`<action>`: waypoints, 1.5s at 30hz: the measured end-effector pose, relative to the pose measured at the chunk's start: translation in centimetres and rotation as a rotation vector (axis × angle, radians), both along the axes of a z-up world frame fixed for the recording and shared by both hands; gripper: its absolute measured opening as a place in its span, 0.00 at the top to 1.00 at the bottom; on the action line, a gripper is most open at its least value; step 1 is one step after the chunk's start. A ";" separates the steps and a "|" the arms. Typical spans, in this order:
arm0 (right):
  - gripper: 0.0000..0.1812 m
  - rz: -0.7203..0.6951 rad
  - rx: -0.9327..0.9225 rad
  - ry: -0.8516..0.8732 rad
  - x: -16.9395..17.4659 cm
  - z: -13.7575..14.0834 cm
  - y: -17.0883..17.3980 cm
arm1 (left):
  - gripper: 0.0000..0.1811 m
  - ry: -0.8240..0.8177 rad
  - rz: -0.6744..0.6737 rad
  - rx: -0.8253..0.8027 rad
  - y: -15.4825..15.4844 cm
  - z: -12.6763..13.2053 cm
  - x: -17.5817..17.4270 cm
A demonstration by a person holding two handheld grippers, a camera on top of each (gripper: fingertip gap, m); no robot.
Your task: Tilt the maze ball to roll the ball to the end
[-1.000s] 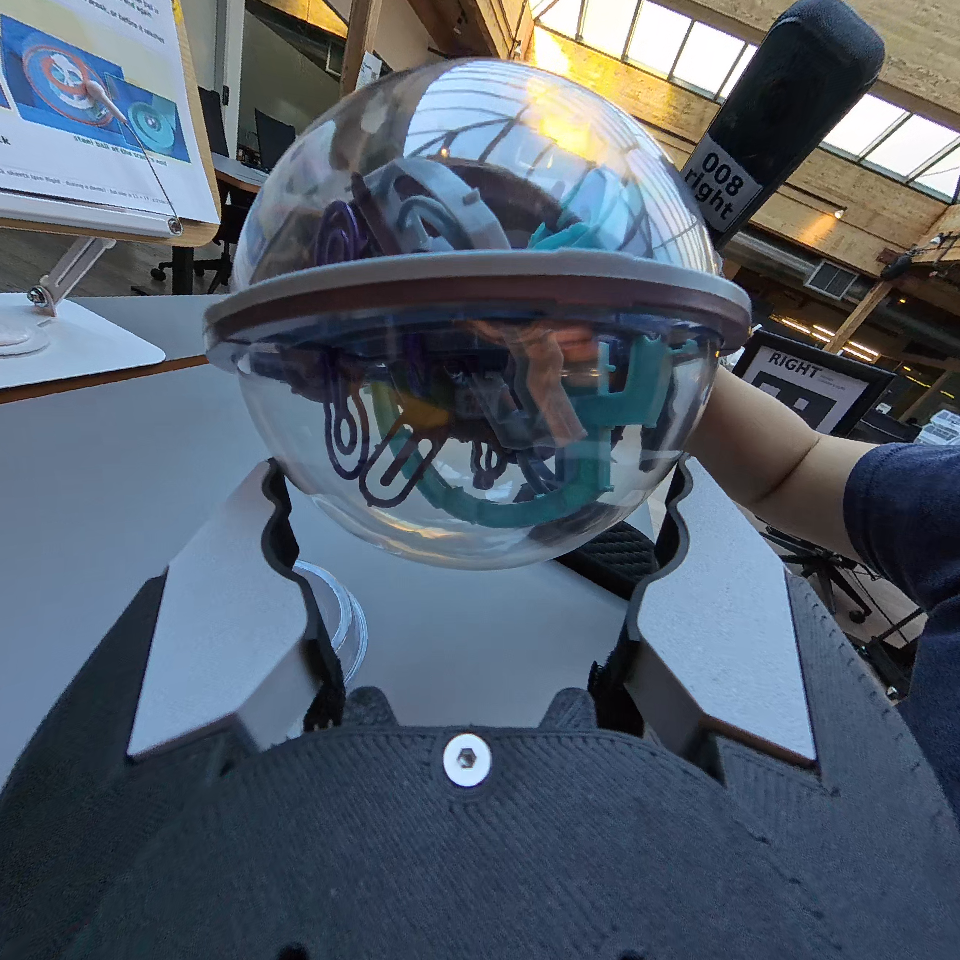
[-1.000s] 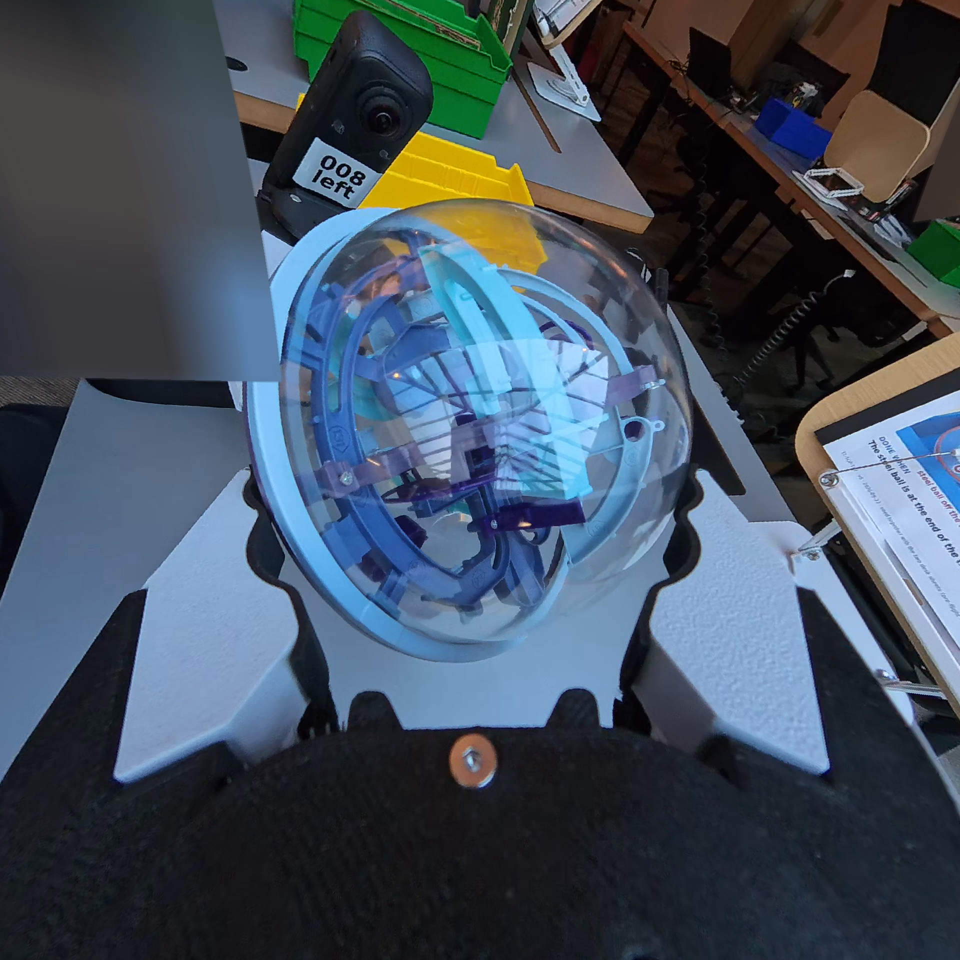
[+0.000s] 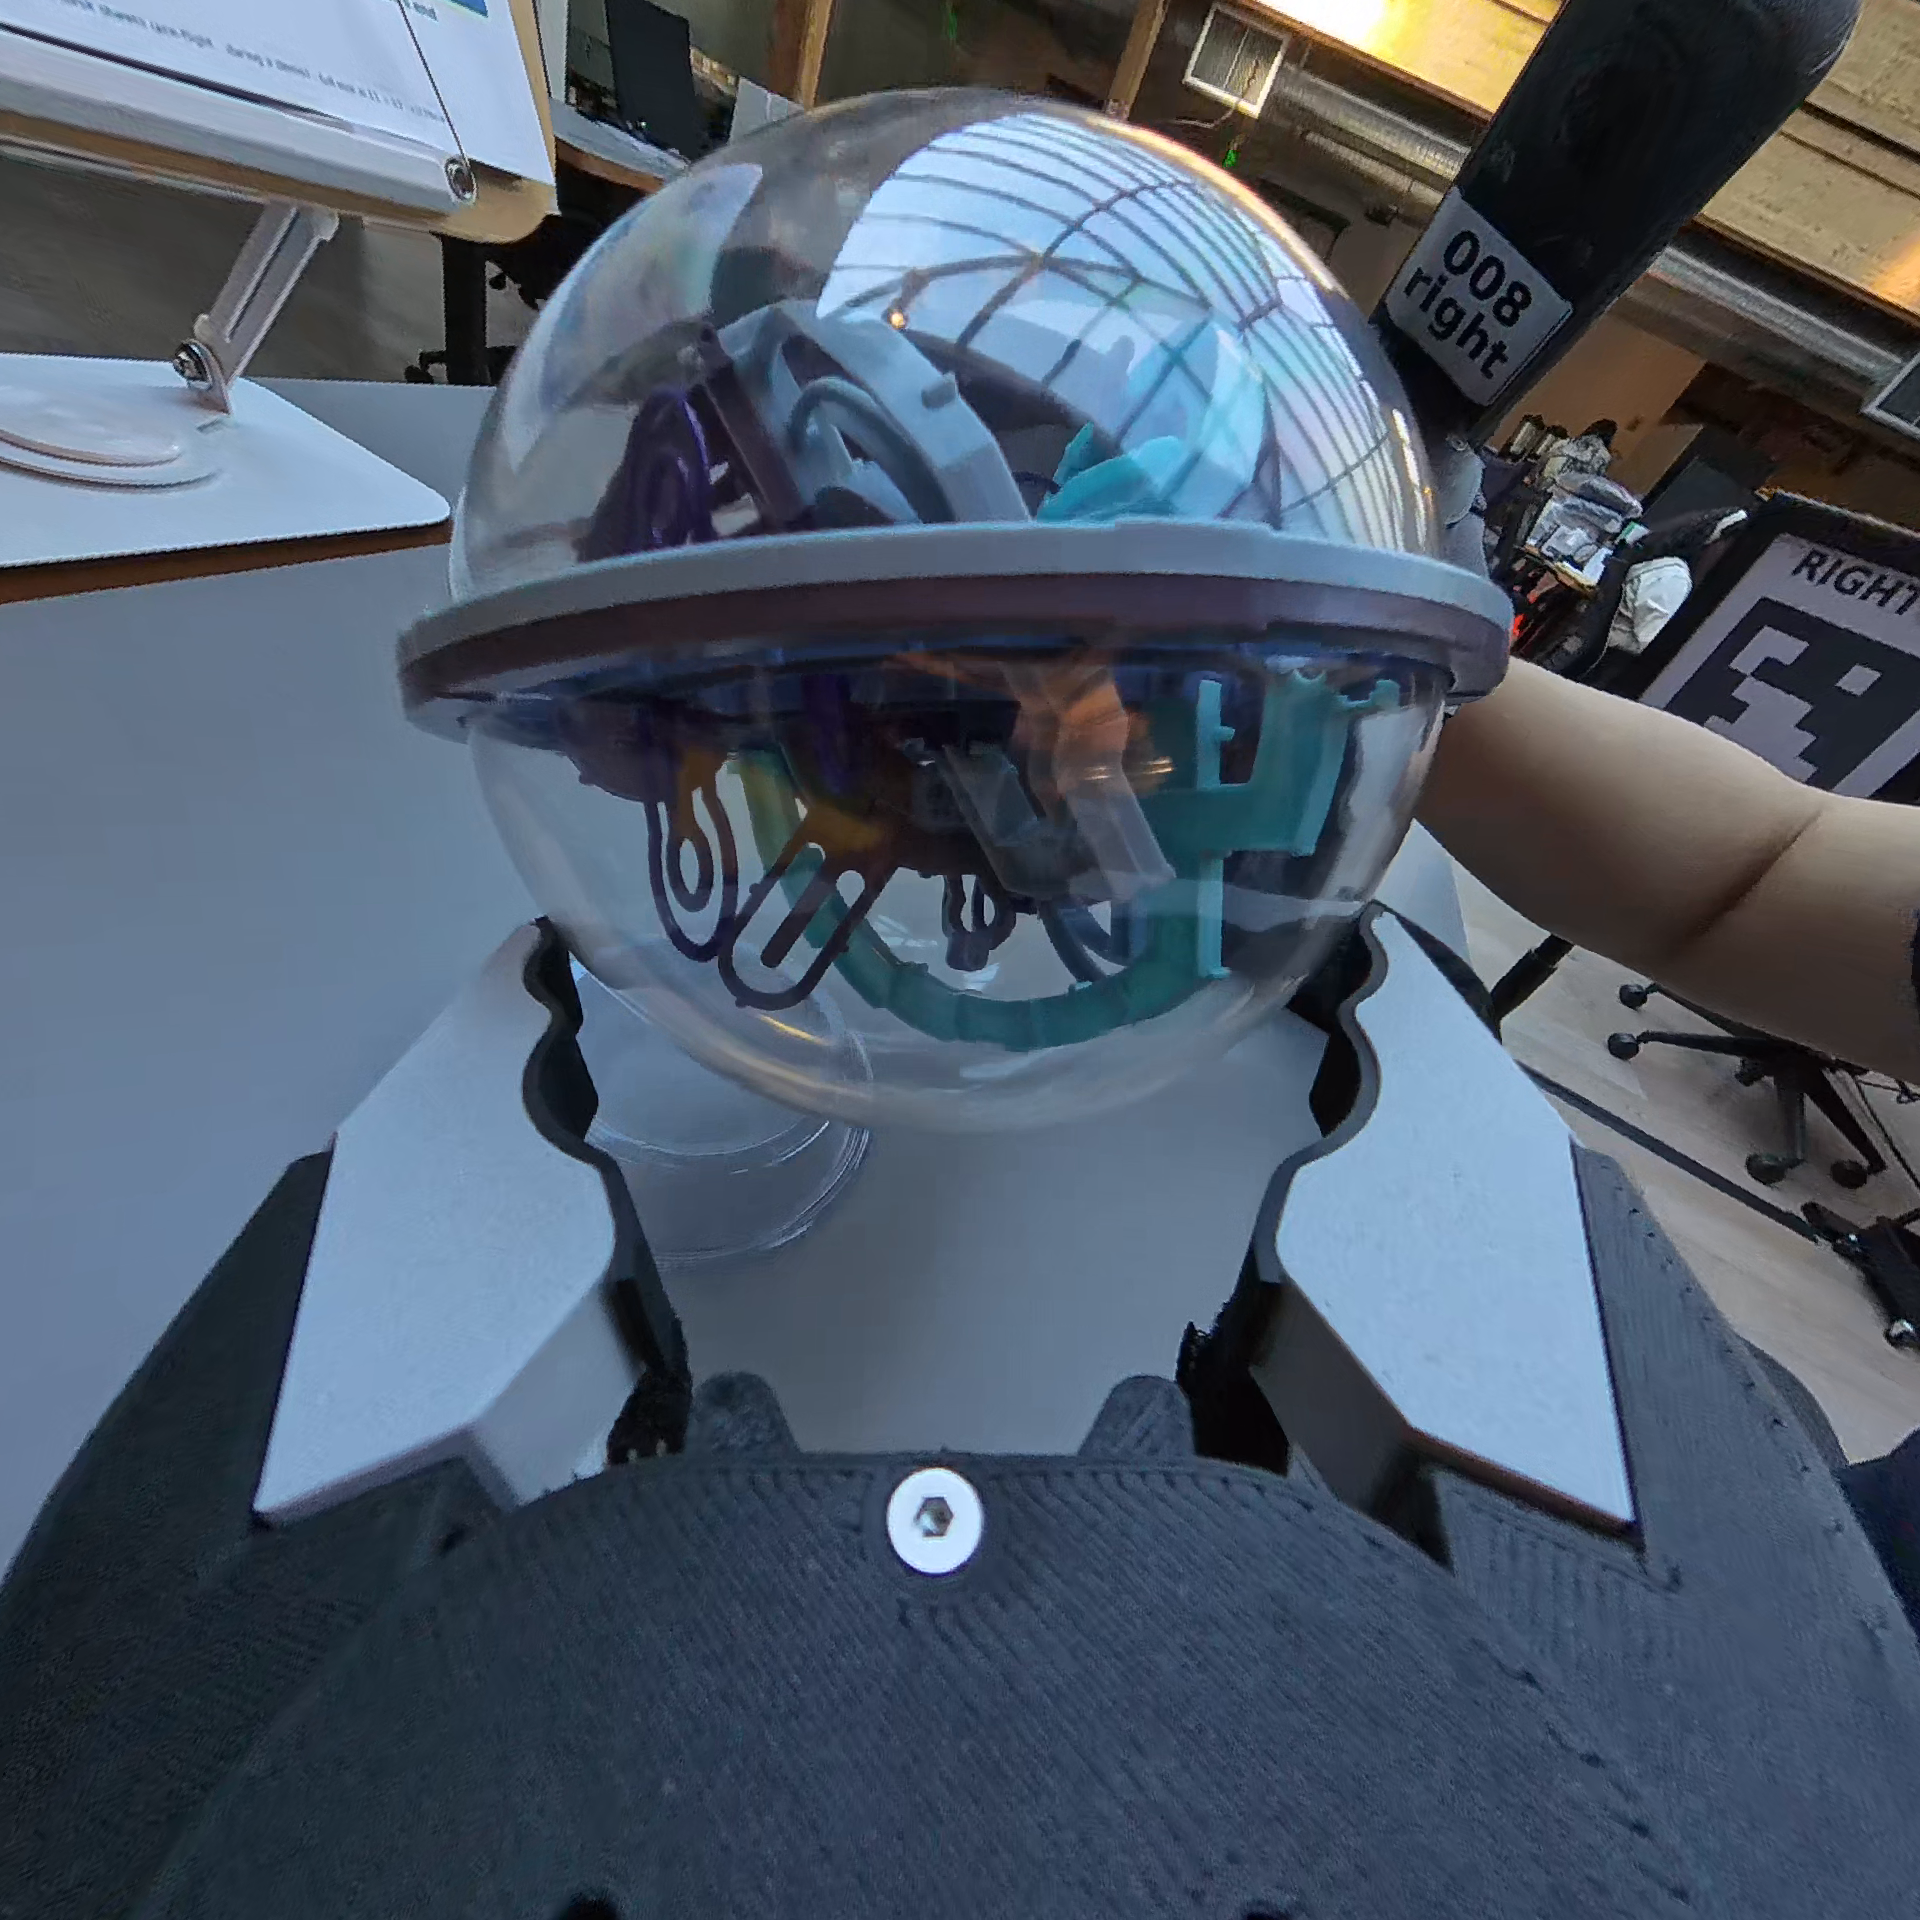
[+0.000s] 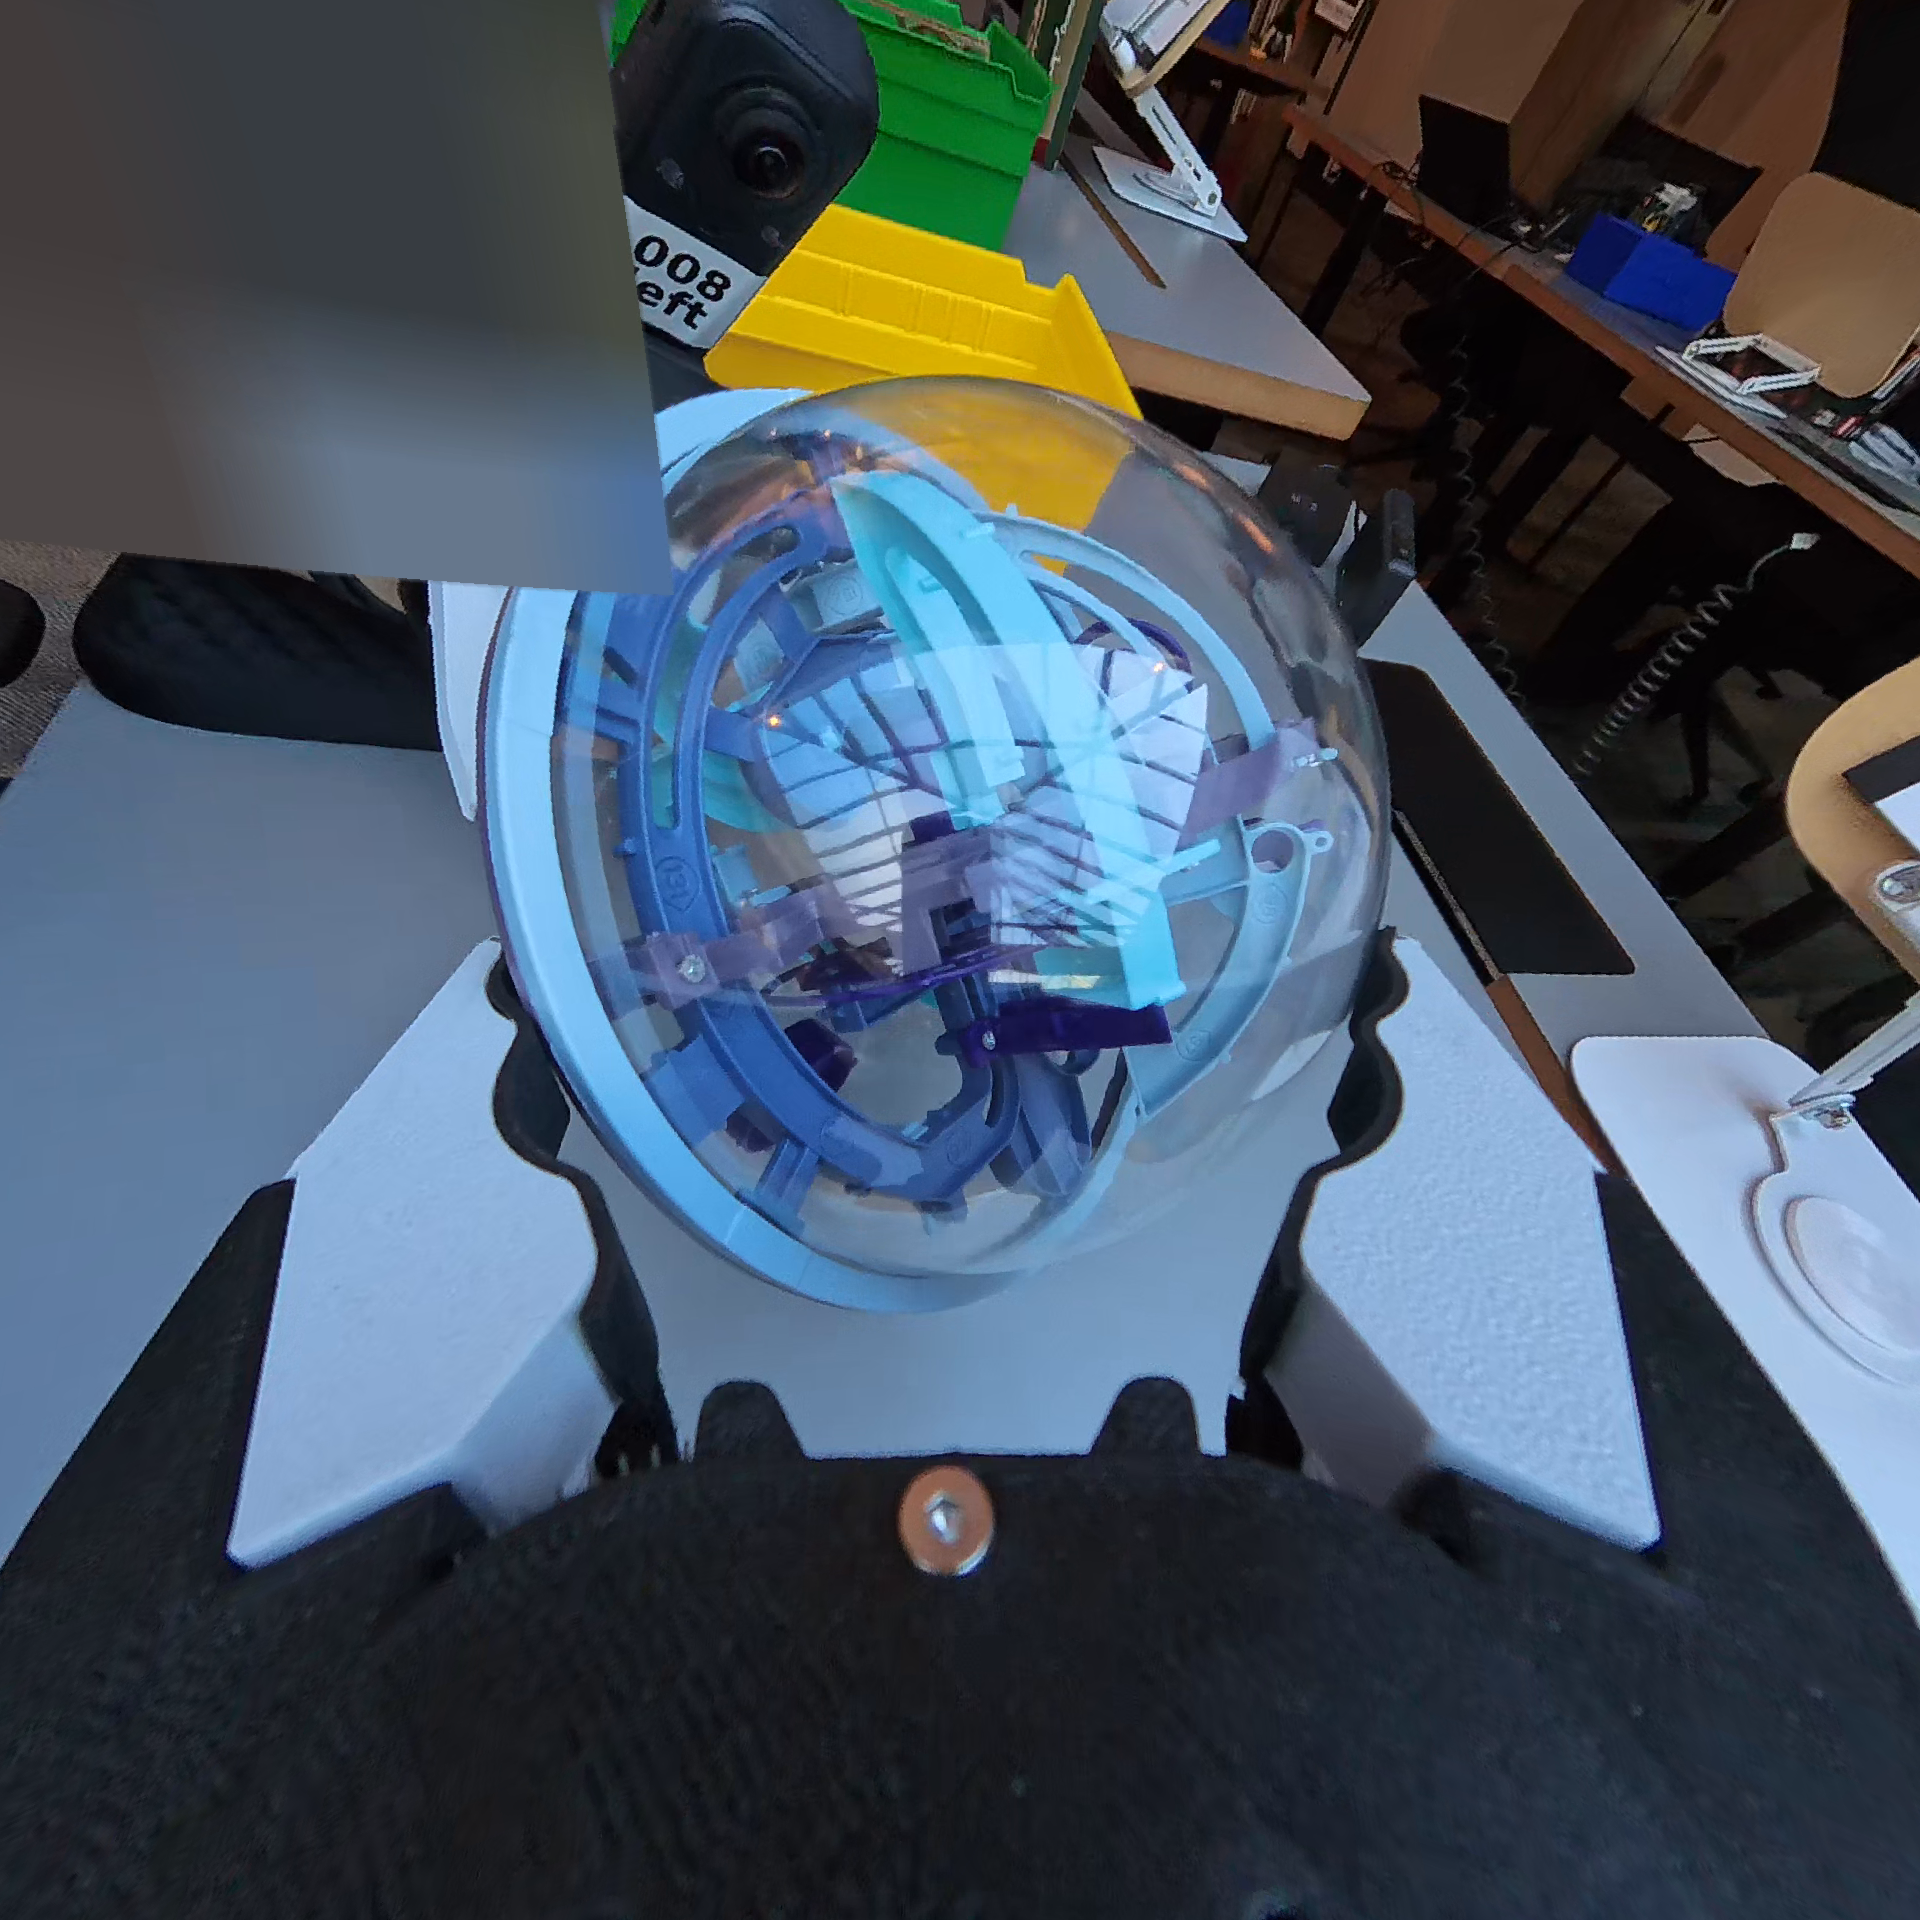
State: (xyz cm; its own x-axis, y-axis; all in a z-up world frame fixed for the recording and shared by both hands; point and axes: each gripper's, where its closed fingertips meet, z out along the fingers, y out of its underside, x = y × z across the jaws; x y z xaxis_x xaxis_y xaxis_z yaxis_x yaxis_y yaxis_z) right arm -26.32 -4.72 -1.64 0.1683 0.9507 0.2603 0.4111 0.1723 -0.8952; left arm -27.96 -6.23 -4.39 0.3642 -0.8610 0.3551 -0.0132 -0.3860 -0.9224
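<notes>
Maze ball [image 3: 951, 613], a clear sphere with a grey equatorial rim [image 3: 951, 603], is held above the grey tabletop [image 3: 208, 831] between the left gripper [image 3: 951, 997] and the right gripper [image 4: 940, 1029], each set of jaws clamped on the sphere's opposite sides. A clear stand [image 3: 727, 1153] is seen on the tabletop beneath. Within, teal, purple and blue tracks [image 4: 810, 997] are visible; the small ball cannot be located, so progress toward the end cannot be judged, and tilting is taken to be under way.
</notes>
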 end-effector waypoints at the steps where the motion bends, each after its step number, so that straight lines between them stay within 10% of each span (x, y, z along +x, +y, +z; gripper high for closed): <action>1: 0.17 -0.001 -0.003 -0.001 0.0 -0.3 0.1 | 0.22 0.008 -0.004 -0.006 0.1 -0.3 0.0; 45: 0.17 0.007 -0.033 0.030 -0.1 -4.5 3.5 | 0.20 0.101 -0.027 -0.078 3.3 -5.1 0.3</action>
State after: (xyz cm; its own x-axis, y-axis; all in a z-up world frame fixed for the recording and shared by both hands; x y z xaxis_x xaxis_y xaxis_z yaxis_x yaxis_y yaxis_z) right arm -26.37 -1.23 -6.13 0.1686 0.9599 0.2241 0.3829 0.1457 -0.9122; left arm -27.69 -2.90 -9.47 0.3785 -0.8422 0.3839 -0.1155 -0.4545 -0.8832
